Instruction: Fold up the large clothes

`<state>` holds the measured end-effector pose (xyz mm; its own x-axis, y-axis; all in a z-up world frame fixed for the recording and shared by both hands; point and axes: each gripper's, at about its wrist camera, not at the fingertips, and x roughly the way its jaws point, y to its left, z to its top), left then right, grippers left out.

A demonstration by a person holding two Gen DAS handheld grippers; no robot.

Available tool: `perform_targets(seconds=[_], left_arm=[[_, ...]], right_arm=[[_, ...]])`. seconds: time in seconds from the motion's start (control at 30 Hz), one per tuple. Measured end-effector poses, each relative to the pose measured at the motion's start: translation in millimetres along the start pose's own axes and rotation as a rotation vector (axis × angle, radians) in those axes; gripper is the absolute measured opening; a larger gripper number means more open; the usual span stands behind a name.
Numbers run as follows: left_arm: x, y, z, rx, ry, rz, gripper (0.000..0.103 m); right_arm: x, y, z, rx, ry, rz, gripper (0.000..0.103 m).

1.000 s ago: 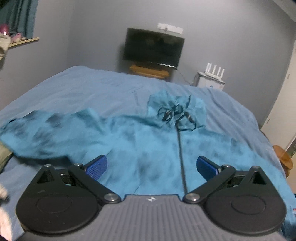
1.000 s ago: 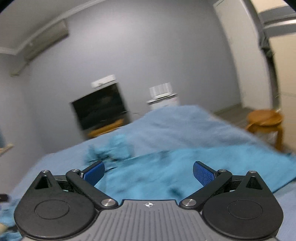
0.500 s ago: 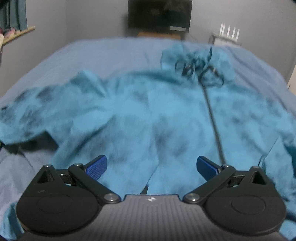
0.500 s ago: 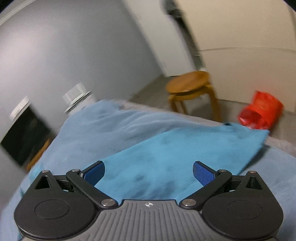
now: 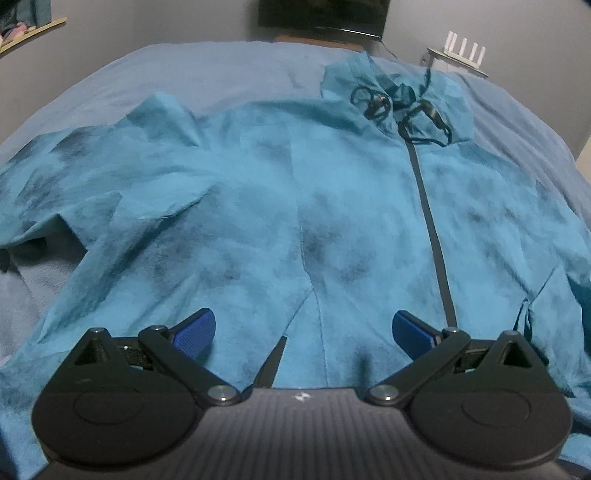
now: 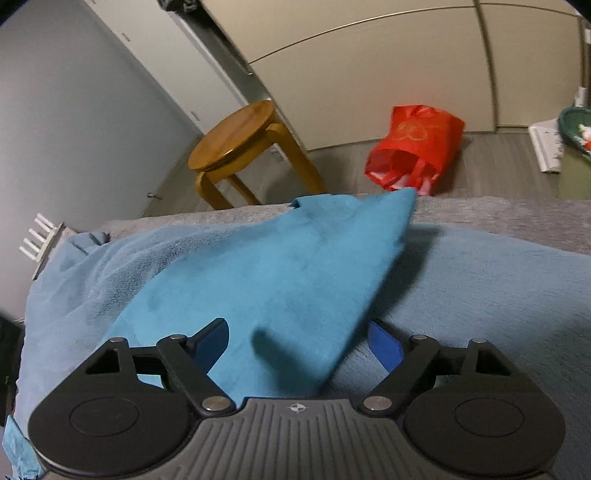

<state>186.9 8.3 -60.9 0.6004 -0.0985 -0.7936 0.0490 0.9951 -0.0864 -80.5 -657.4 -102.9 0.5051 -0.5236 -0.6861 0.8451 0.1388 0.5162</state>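
Grasp phase: right gripper [image 6: 297,341] jaws just narrowing around hoodie [image 5: 332,221] sleeve [image 6: 295,266], not yet clamped; left gripper [image 5: 303,328] released above hem. Next: pinch, fold sleeve inward.

A bedroom in a home, shown by its furnishings.

A bed [image 5: 258,62] covered with a blue blanket fills both views, and a teal zip-up garment [image 5: 332,206] is spread over it. Beyond the far edge of the bed a dark flat screen [image 5: 321,16] is seen against a grey wall, with what appears to be a white router [image 5: 465,48] beside it. Off the bed's side edge, a round wooden stool [image 6: 236,142] and a red bag [image 6: 413,147] are set on the floor before pale wardrobe doors [image 6: 369,70].
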Motion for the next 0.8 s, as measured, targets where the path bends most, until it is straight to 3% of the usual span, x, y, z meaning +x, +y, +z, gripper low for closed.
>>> perform_targets(seconds=[0.13, 0.23, 0.33, 0.37, 0.47, 0.6, 0.8], left_arm=[[1.4, -6.8, -0.8, 0.037, -0.003, 0.003, 0.103], [0.5, -8.8, -1.4, 0.05, -0.008, 0.002, 0.103], [-1.3, -8.3, -1.6, 0.046, -0.014, -0.008, 0.103], [-1.7, -8.2, -1.5, 0.044, -0.016, -0.01, 0.103], [-3.5, -8.3, -1.8, 0.043, -0.022, -0.015, 0.103], [-8.0, -8.3, -2.2, 0.043, -0.038, -0.022, 0.103], [-10.6, -6.2, -2.9, 0.042, -0.048, -0.036, 0.103]], right_arm=[[21.8, 14.3, -2.4, -0.067, 0.006, -0.021, 0.082], [32.6, 26.1, 0.7, -0.111, -0.016, -0.028, 0.07], [34.0, 31.3, 6.1, -0.134, -0.057, 0.011, 0.04], [31.0, 31.3, 5.8, -0.137, -0.076, 0.039, 0.025], [13.5, 33.9, 7.7, -0.159, -0.143, 0.112, 0.011], [-28.1, 66.5, 0.3, -0.31, -0.27, 0.198, 0.008], [-105.6, 173.1, -38.6, -0.62, -0.385, 0.452, 0.006]])
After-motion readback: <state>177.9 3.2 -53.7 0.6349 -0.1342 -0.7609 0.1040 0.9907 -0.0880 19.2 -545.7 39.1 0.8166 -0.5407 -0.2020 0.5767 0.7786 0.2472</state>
